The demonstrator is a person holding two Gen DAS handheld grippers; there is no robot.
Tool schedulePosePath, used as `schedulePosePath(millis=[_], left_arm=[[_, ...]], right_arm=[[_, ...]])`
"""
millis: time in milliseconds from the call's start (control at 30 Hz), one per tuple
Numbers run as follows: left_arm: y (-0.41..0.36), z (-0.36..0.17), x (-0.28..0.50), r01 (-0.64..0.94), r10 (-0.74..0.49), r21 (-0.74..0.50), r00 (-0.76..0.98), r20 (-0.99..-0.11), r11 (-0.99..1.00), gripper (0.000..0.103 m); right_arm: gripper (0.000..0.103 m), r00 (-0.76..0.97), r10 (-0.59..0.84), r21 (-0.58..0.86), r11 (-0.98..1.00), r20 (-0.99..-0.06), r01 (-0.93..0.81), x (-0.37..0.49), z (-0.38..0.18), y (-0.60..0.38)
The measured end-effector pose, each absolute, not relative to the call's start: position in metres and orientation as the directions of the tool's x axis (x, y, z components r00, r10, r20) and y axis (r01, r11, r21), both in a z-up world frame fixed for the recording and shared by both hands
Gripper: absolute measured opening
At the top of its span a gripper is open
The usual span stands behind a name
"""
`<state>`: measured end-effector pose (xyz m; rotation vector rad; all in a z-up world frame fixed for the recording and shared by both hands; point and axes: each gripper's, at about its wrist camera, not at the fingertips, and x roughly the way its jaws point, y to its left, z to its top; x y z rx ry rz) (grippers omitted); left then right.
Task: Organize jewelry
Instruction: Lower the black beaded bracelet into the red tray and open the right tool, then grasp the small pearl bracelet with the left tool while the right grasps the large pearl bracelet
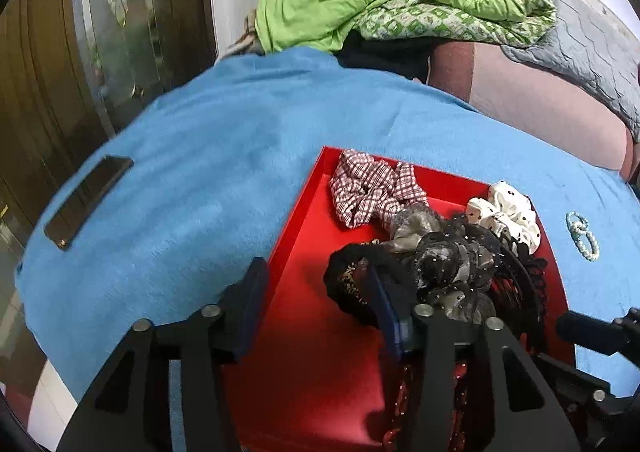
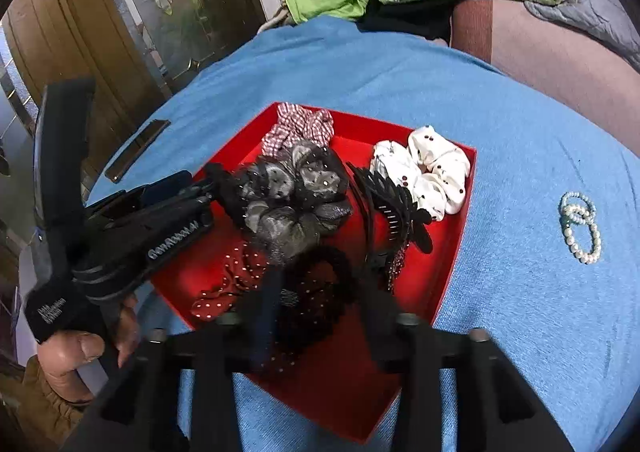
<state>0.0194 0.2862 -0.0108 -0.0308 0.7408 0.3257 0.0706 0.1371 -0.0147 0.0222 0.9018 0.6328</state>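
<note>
Hovering over the shallow red cardboard tray [image 2: 460, 211], both grippers gape wide and empty: the left gripper [image 1: 316, 292] beside the grey-black mesh scrunchie [image 2: 288, 195], the right gripper [image 2: 320, 292] above the black lace scrunchie [image 2: 320, 292], likely choosing. The pearl bead bracelets [image 2: 580, 228] lie outside on blue cloth [image 2: 520, 312], unsorted.

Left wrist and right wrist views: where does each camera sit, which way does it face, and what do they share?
Left wrist: on the left gripper, open over the red tray's left edge, facing the bed; right gripper's tip at right.
Right wrist: on the right gripper, open over the tray's near side; left gripper and hand at left.
Shared: tray, white scrunchie, pearl bracelets, phone.
</note>
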Motion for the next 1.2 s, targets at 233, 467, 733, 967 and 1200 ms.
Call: schedulePosePath(millis=[233,467,733,967,1200], left_arm=[[0.282,-0.006,0.017,-0.295,0.284,0.096,0.700,-0.655,0.951,0.057],[0.279,-0.005,0.012,-0.298,0.292,0.105,0.701,-0.651,0.949,0.058],[0.266,-0.004,0.003,-0.289,0.300,0.127,0.700,-0.648,0.949,0.058],[0.246,0.011,-0.009,-0.239,0.243,0.100,0.702,-0.669,0.966,0.058],[0.213,0.032,-0.003,-0.155,0.157,0.065,0.715,-0.681,0.986,0.059]], right_arm=[[0.052,0.469,0.524,0.271,0.819,-0.711,-0.505,0.059,-0.004,0.128],[0.059,0.485,0.519,0.282,0.831,-0.704,-0.480,0.052,0.000,0.112],[0.060,0.516,0.497,0.293,0.856,-0.698,-0.427,0.043,0.004,0.081],[0.067,0.569,0.431,0.264,0.897,-0.700,-0.355,0.038,0.002,0.032],[0.068,0.596,0.316,0.253,0.949,-0.739,-0.190,0.047,-0.022,-0.047]])
